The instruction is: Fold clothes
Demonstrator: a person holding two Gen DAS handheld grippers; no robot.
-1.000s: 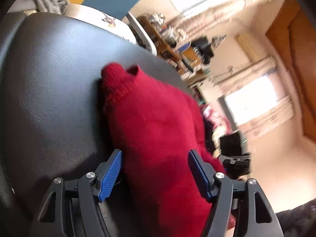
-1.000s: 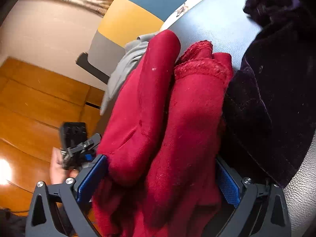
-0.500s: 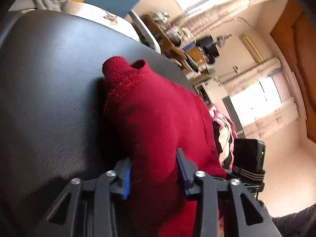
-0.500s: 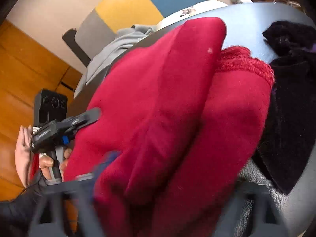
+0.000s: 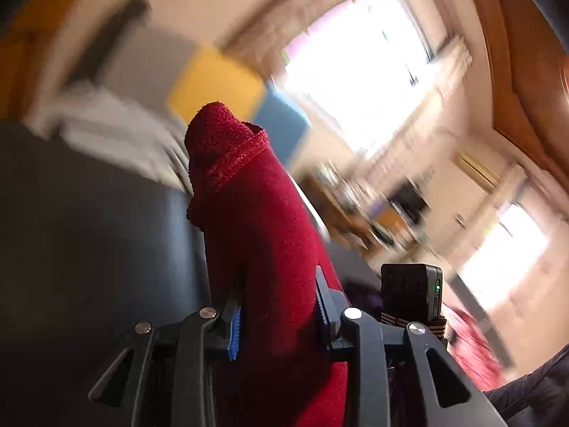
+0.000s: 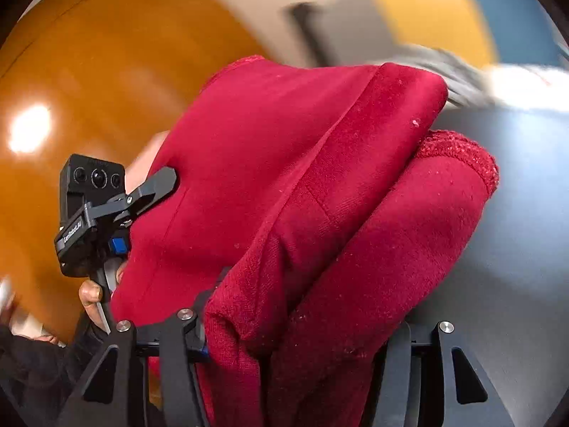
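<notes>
Red garment (image 5: 263,249), held up off the dark leather seat (image 5: 89,249), bunched into a long roll in the left wrist view. Long axis running from 6 o'clock up to 11 o'clock, with the ribbed hem end (image 5: 227,142) pointing away at the top. Clamped near its lower end by the left gripper (image 5: 277,320), blue-padded fingers (image 5: 233,331) pressed in on both sides of the cloth.

Seen from the right wrist view, same red garment (image 6: 320,195) spread wider, in two thick folds, running from 6 o'clock up toward 1 o'clock, ribbed edge (image 6: 458,146) at 2 o'clock. Pinched by the right gripper (image 6: 295,341), fingers mostly buried under the fabric, closed in on the bundle.

Behind the cloth at 3 o'clock, grey-blue seat surface (image 6: 515,213); at 1 o'clock, blurred grey clothing (image 6: 444,71). At 9 o'clock, only in the right view, left gripper (image 6: 156,185) with its camera block and a hand (image 6: 92,295) on its handle, before an orange wooden surface (image 6: 106,71).

Only in the left view: bright window (image 5: 362,71), cluttered shelf, right gripper's camera block (image 5: 412,291) at 4 o'clock. Background heavily blurred.
</notes>
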